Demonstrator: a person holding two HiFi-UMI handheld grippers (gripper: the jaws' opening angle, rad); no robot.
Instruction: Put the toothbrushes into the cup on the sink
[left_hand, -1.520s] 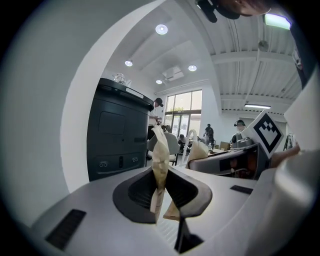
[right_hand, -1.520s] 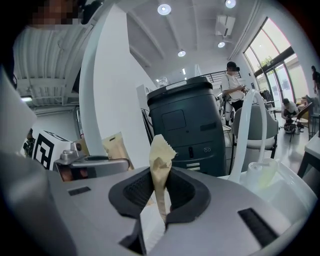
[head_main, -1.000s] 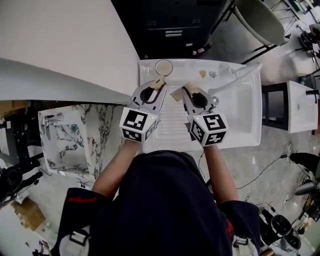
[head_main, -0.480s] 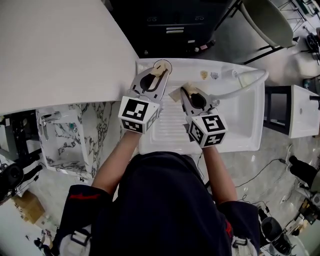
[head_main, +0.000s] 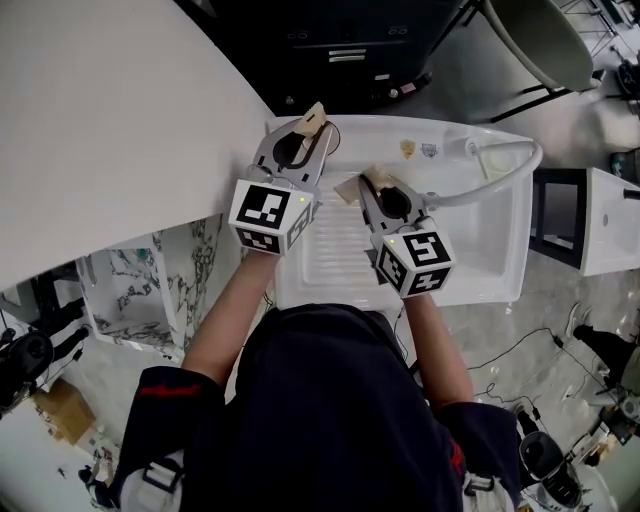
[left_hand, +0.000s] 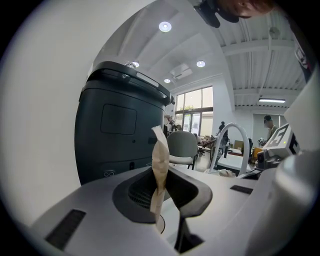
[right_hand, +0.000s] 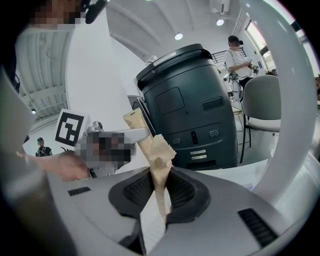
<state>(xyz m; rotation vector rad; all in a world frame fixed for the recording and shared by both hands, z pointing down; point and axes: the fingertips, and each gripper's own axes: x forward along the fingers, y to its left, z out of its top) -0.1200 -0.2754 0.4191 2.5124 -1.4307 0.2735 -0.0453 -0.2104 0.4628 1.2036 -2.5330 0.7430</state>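
A paper-wrapped toothbrush stands upright between the jaws of my left gripper, which is shut on it. In the head view this left gripper hangs over the sink's back left corner, and its toothbrush pokes out past the tips. The cup lies almost wholly hidden under it; only an arc of rim shows. My right gripper is shut on a second wrapped toothbrush, a little nearer me, over the ribbed drainer. That toothbrush rises from the right gripper in its own view.
The white sink has a ribbed drainer and a curved white faucet. A dark grey cabinet stands behind it, a white wall to the left, a chair at the back right. Small items lie on the back ledge.
My left gripper has carried its toothbrush away from me to the back left corner, over the cup. The right gripper has stayed almost where it was.
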